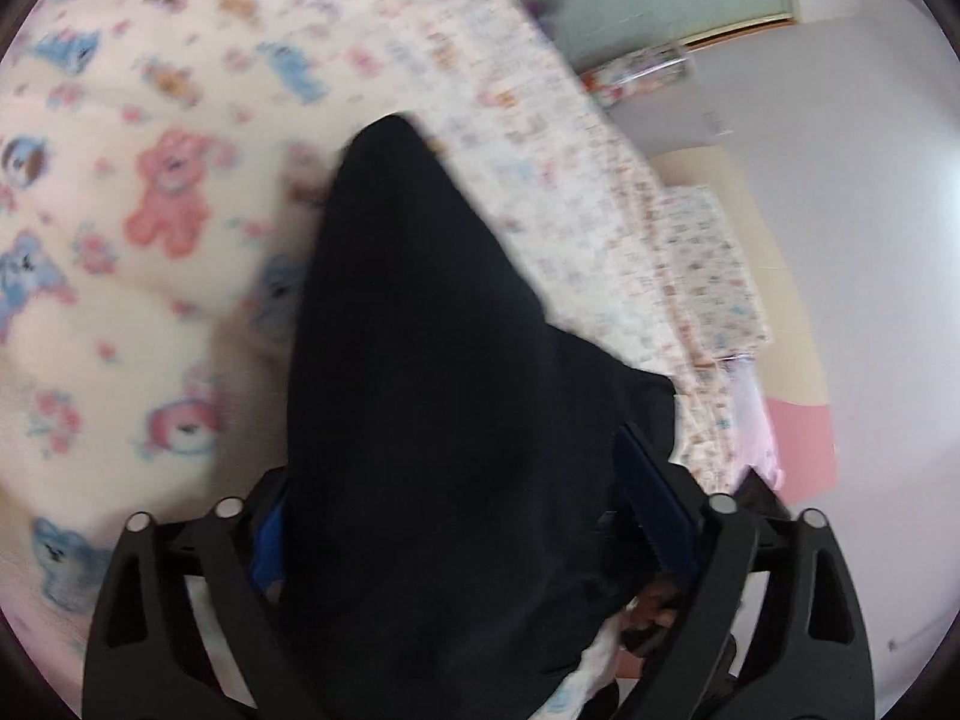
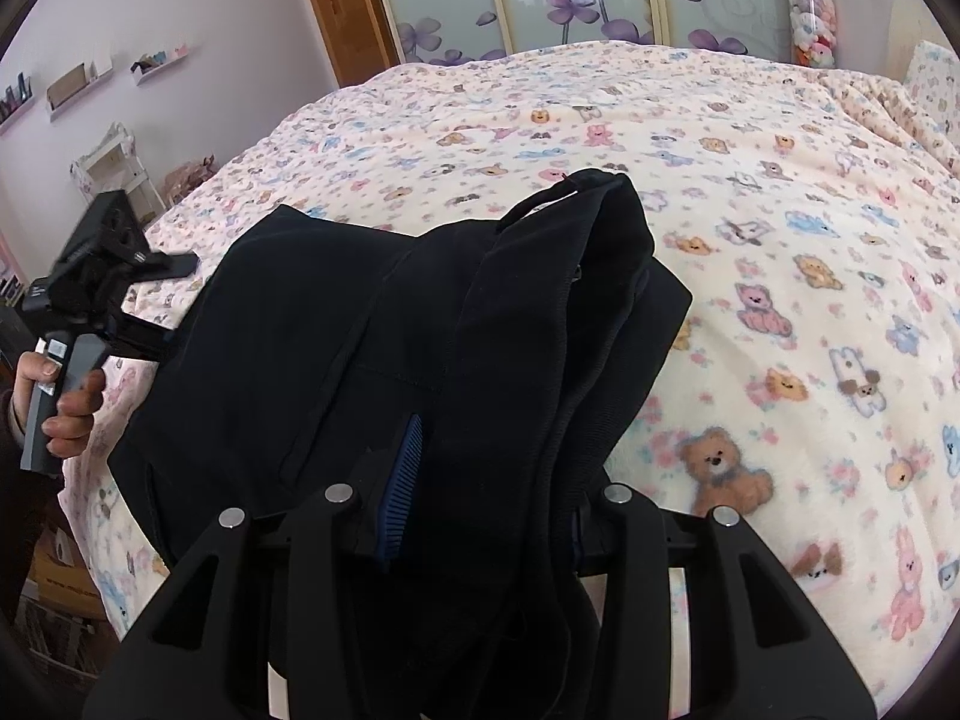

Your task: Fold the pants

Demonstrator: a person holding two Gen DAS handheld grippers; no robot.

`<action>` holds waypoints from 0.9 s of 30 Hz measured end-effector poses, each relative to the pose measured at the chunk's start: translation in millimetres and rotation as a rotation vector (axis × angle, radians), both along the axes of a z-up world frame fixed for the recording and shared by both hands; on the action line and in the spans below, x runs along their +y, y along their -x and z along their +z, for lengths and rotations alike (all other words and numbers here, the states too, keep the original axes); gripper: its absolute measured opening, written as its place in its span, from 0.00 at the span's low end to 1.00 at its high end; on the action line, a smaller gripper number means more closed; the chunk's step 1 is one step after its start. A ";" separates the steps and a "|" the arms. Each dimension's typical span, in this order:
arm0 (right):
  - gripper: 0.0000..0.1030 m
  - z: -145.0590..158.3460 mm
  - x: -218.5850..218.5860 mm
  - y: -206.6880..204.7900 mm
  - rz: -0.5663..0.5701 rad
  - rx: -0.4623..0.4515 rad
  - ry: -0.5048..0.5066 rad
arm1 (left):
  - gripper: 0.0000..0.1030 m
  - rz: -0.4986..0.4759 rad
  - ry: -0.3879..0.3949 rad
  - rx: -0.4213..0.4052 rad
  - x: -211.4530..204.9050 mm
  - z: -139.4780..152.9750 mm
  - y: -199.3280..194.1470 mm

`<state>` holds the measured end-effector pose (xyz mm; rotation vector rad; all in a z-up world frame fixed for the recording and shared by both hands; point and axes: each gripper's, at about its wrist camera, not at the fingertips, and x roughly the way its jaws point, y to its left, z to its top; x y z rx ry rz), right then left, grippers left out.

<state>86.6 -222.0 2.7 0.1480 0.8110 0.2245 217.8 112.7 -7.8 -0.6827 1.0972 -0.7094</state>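
pants [image 2: 420, 324]: black, bunched into thick layered folds, draping over the teddy-print bed [image 2: 750, 192]
right claw [image 2: 486, 498]: clamping a fat wad of the fabric
left claw [image 1: 462, 516]: gripping the pants too, view's blurry, cloth hanging between the fingers

Both wrist views close over pants [image 2: 420, 330], sharing bedspread [image 2: 750, 192]

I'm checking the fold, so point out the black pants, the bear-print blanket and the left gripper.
black pants [image 2: 336, 324]: right wrist view, flat upper panel.
bear-print blanket [image 2: 750, 192]: right wrist view, bare stretch beyond the pants.
left gripper [image 2: 157, 333]: right wrist view, fingers at the pants' edge.
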 end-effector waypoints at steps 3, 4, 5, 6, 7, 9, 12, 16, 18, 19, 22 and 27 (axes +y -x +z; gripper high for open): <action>0.40 -0.4 0.2 0.1 -0.004 -0.001 -0.006 | 0.60 0.018 -0.184 -0.029 -12.2 6.3 5.0; 0.40 0.1 1.3 0.5 -0.004 -0.004 -0.001 | 0.58 0.030 -0.250 -0.024 -16.4 6.2 5.9; 0.40 0.2 1.7 1.1 -0.005 -0.005 0.003 | 0.58 0.037 -0.255 -0.023 -16.9 6.0 5.9; 0.40 0.5 2.3 1.2 -0.006 -0.005 0.005 | 0.57 0.049 -0.263 -0.023 -17.7 7.4 6.4; 0.40 0.5 2.1 0.9 -0.007 -0.004 0.003 | 0.57 0.059 -0.278 -0.023 -20.0 8.9 6.9; 0.40 0.3 1.3 0.5 -0.007 -0.002 -0.002 | 0.57 0.069 -0.303 -0.028 -24.0 11.3 7.8; 0.40 -0.2 0.3 0.5 -0.008 -0.006 -0.007 | 0.56 0.077 -0.299 -0.024 -18.1 11.7 10.1; 0.37 -0.2 -11.6 2.4 -0.020 -0.018 -0.122 | 0.28 0.091 -0.307 -0.038 -16.4 12.7 13.1; 0.34 -2.2 -26.8 2.5 -0.037 -0.010 -0.260 | 0.20 0.089 -0.319 -0.071 -18.3 17.9 17.4; 0.32 -3.8 -33.2 2.3 -0.045 -0.005 -0.316 | 0.16 0.088 -0.315 -0.093 -18.7 22.5 20.6; 0.31 -6.7 -46.6 0.7 -0.058 0.009 -0.431 | 0.11 0.087 -0.283 -0.143 -20.1 35.2 28.8; 0.30 -0.3 -61.7 -3.5 -0.064 0.003 -0.572 | 0.10 0.067 -0.289 -0.234 -37.1 62.9 38.2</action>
